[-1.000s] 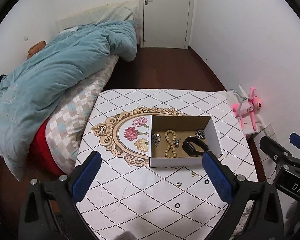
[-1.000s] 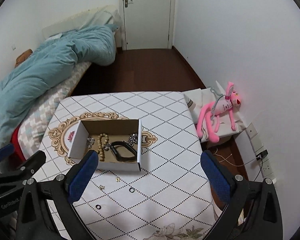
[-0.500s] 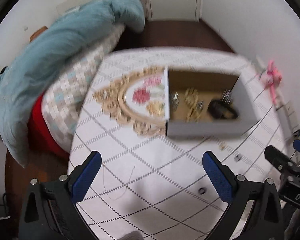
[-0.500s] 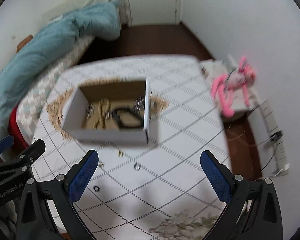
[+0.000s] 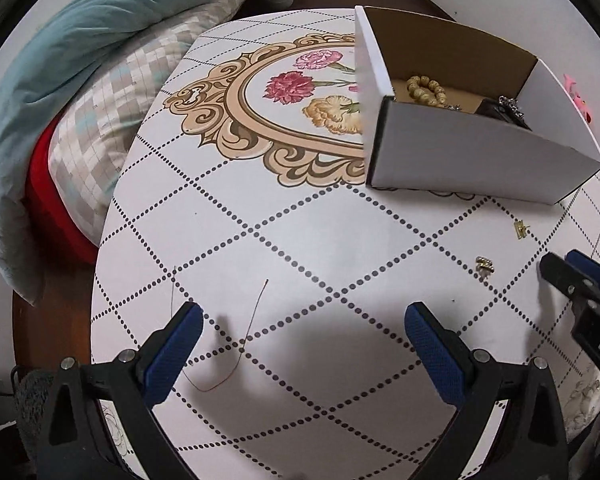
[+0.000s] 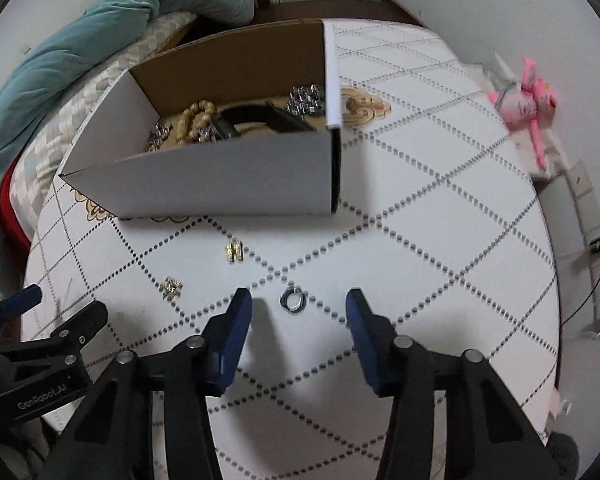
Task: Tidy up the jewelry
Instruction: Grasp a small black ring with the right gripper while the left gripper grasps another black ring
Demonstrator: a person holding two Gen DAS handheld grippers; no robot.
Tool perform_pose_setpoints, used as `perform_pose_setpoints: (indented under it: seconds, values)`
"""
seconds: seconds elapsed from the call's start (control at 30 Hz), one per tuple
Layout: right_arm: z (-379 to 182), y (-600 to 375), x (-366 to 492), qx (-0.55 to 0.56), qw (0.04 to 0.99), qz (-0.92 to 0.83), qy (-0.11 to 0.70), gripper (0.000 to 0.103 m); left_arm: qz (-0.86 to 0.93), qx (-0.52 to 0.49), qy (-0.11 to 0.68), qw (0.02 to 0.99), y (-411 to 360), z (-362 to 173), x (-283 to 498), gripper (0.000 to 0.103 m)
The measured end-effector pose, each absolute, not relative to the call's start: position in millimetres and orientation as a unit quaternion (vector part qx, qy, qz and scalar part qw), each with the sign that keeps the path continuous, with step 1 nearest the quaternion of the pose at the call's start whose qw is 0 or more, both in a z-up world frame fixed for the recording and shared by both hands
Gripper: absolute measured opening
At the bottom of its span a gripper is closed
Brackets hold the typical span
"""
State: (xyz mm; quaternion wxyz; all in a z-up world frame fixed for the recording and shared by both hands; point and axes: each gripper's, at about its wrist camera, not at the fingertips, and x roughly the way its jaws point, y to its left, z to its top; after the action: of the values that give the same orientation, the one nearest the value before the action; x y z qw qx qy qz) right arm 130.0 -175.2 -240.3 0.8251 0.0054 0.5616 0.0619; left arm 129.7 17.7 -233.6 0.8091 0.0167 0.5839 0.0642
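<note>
A white cardboard box [image 6: 220,176] stands on the patterned table [image 6: 420,240] and holds a wooden bead bracelet [image 6: 194,120], a black band [image 6: 256,118] and silver pieces [image 6: 306,98]. A small silver ring [image 6: 294,300] lies on the table between the fingertips of my right gripper [image 6: 298,312], which is open and low over it. Two gold earrings [image 6: 233,251] [image 6: 171,286] lie left of it. My left gripper [image 5: 300,332] is open and empty above bare table, near a thin wire [image 5: 236,344]. The box [image 5: 472,160] and the earrings [image 5: 485,265] also show in the left wrist view.
A bed with a teal duvet [image 5: 60,64] and checked pillow [image 5: 112,104] runs along the table's left edge. A pink plush toy [image 6: 528,100] and a wall socket with a cable [image 6: 596,240] lie beyond the table's right edge. The other gripper [image 6: 32,344] shows at lower left.
Both grippers have dropped toward the table and moved forward. The right gripper's fingers have narrowed and now flank the silver ring. The box looms much closer.
</note>
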Motion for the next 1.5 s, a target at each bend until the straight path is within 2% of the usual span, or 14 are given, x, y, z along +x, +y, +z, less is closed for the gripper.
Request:
perform_pose_setpoints:
  seconds: [0.07, 0.1, 0.13, 0.53, 0.57, 0.63, 0.67, 0.73, 0.77, 0.93, 1.03, 1.1, 1.37, 1.5]
  values:
    - [-241, -171, 129, -0.004, 0.829, 0.063, 0.556, 0.028, 0.058, 0.015, 0.584, 0.81, 17, -234, 129, 0.102]
    - [-242, -169, 128, -0.011, 0.83, 0.061, 0.554, 0.015, 0.053, 0.013, 0.585, 0.81, 16, -235, 128, 0.102]
    - [-241, -170, 128, -0.014, 0.831, 0.061, 0.552, 0.013, 0.046, 0.012, 0.585, 0.81, 14, -234, 127, 0.102]
    - [-211, -200, 98, 0.017, 0.843, 0.055, 0.535, 0.013, -0.05, 0.025, 0.56, 0.826, -32, -211, 90, 0.101]
    - [-208, -205, 94, 0.021, 0.843, 0.05, 0.534, 0.013, -0.052, 0.03, 0.561, 0.826, -36, -213, 91, 0.098]
    - [-206, -212, 87, 0.028, 0.844, 0.044, 0.534, 0.013, -0.057, 0.037, 0.566, 0.821, -44, -219, 90, 0.086]
    - [-206, -215, 85, 0.03, 0.844, 0.041, 0.534, 0.013, -0.059, 0.038, 0.57, 0.819, -48, -222, 89, 0.085]
    - [-208, -220, 79, 0.035, 0.842, 0.036, 0.537, 0.013, -0.061, 0.041, 0.571, 0.818, -51, -225, 88, 0.071]
    - [-209, -222, 77, 0.036, 0.841, 0.034, 0.538, 0.013, -0.059, 0.045, 0.57, 0.818, -54, -226, 88, 0.067]
    - [-212, -224, 72, 0.039, 0.839, 0.032, 0.541, 0.013, -0.062, 0.043, 0.564, 0.822, -57, -226, 92, 0.033]
    - [-212, -222, 72, 0.039, 0.84, 0.033, 0.54, 0.013, -0.066, 0.043, 0.562, 0.824, -59, -225, 93, 0.016]
    - [-212, -220, 72, 0.036, 0.84, 0.033, 0.54, 0.013, -0.068, 0.043, 0.56, 0.825, -59, -226, 93, 0.01]
    - [-210, -220, 71, 0.039, 0.84, 0.035, 0.539, 0.013, -0.072, 0.035, 0.553, 0.829, -55, -223, 95, 0.01]
    - [-201, -219, 72, 0.044, 0.844, 0.041, 0.533, 0.013, -0.075, 0.02, 0.541, 0.837, -49, -204, 97, 0.01]
